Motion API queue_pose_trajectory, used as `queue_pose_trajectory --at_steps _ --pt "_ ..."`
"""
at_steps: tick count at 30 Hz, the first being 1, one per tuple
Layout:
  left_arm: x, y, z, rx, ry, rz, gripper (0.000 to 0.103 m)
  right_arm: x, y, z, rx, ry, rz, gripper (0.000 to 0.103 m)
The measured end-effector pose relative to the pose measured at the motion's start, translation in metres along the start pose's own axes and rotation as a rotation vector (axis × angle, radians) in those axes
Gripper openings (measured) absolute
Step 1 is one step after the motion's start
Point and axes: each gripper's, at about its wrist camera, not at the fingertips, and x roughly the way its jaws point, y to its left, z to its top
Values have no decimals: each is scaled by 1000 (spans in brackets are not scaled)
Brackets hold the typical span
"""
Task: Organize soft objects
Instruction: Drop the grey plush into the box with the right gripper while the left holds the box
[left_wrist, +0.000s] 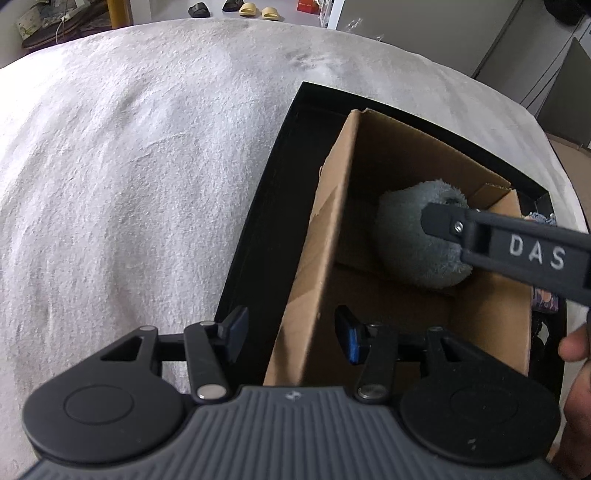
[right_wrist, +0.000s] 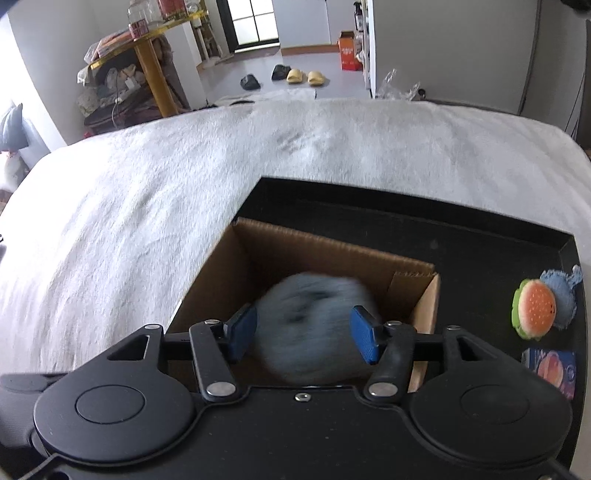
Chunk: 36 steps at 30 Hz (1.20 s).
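A grey fluffy ball hangs blurred in the mouth of a brown cardboard box, between the blue pads of my right gripper. The pads stand apart from it and look sharp, so the gripper is open and the ball is loose. In the left wrist view the ball sits inside the box, with one right gripper finger across it. My left gripper is open and straddles the box's near-left wall without pressing it.
The box stands in a black tray on a white fluffy blanket. At the tray's right lie a burger toy, a blue-grey fluffy piece and a colourful packet. A person's hand shows at the right edge.
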Motion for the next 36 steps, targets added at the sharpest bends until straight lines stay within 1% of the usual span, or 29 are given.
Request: queue_pose_trajectory --at_steps 2,4,8,9,10,11,12,18,21,25,27,29,31,33,36 --pt "-3 -3 -1 11 -2 13 50 -3 -1 -3 -5 9 -4 57" --pt "-5 -5 -2 21 -2 21 50 -8 -4 -6 1 9 -11 59" --pt "-10 -10 -6 45 -5 45 56 -25 -16 -13 19 -12 -25 69" --pt "-12 -11 -7 52 -8 51 57 -31 -21 -16 30 -21 -16 71" --pt "-13 -12 -9 60 -12 55 57 -37 -26 -18 42 -28 -17 74" --pt "-15 -14 -11 70 -13 61 58 -42 -31 -20 51 -36 -30 80" --pt "-17 -15 -12 78 -11 67 58 -46 -34 -20 57 -45 -42 82" --pt "-29 -20 -17 99 -31 98 62 -66 -62 -31 116 -65 -58 83" --pt "-27 -25 -21 113 -25 125 62 -72 -72 -41 125 -80 -62 88" --pt "-28 -31 -23 136 -16 156 62 -73 -86 -53 168 -78 -75 88" --pt "-33 -33 -22 137 -36 158 62 -78 -94 -57 198 -80 -83 89" --pt "-38 -34 -21 137 -52 169 62 -83 -102 -63 213 -87 -92 94" --pt "-43 -34 -18 133 -67 177 62 -85 -107 -67 209 -82 -123 94" --pt "-48 -35 -17 135 -84 190 64 -89 -112 -71 206 -96 -135 94" --pt "-51 -38 -16 140 -89 209 64 -94 -119 -79 223 -113 -154 97"
